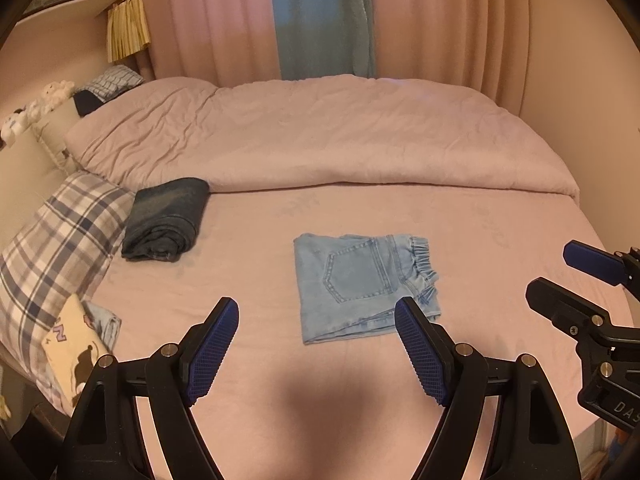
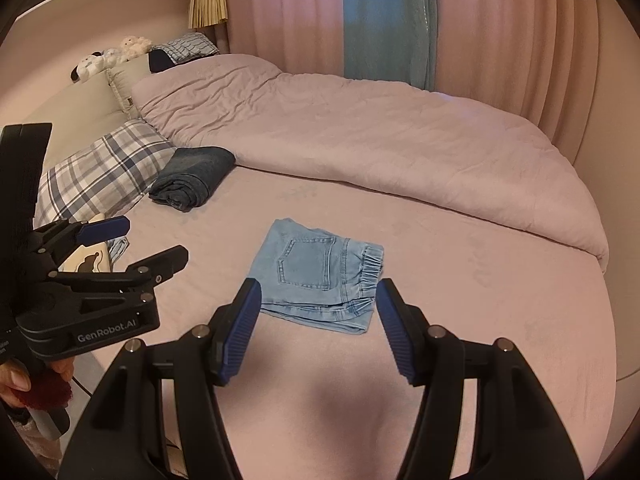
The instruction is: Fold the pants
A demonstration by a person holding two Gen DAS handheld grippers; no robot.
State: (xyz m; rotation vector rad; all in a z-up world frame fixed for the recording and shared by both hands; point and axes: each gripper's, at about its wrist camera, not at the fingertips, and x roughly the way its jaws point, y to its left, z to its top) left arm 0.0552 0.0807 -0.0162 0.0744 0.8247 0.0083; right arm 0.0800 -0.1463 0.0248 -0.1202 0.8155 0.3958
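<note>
Light blue denim pants (image 1: pixel 360 284) lie folded into a small rectangle on the pink bed sheet (image 1: pixel 248 280), back pocket up, elastic waistband to the right. They also show in the right wrist view (image 2: pixel 320 276). My left gripper (image 1: pixel 316 340) is open and empty, held above the sheet just in front of the pants. My right gripper (image 2: pixel 318 320) is open and empty, just in front of the pants' near edge. The right gripper shows at the right edge of the left wrist view (image 1: pixel 560 280), and the left gripper at the left of the right wrist view (image 2: pixel 152 240).
Folded dark jeans (image 1: pixel 166 220) lie at the back left beside a plaid pillow (image 1: pixel 56 248). A cream printed cloth (image 1: pixel 76 344) lies at the left edge. A pink duvet (image 1: pixel 320 136) covers the far half of the bed. Curtains (image 1: pixel 320 16) hang behind.
</note>
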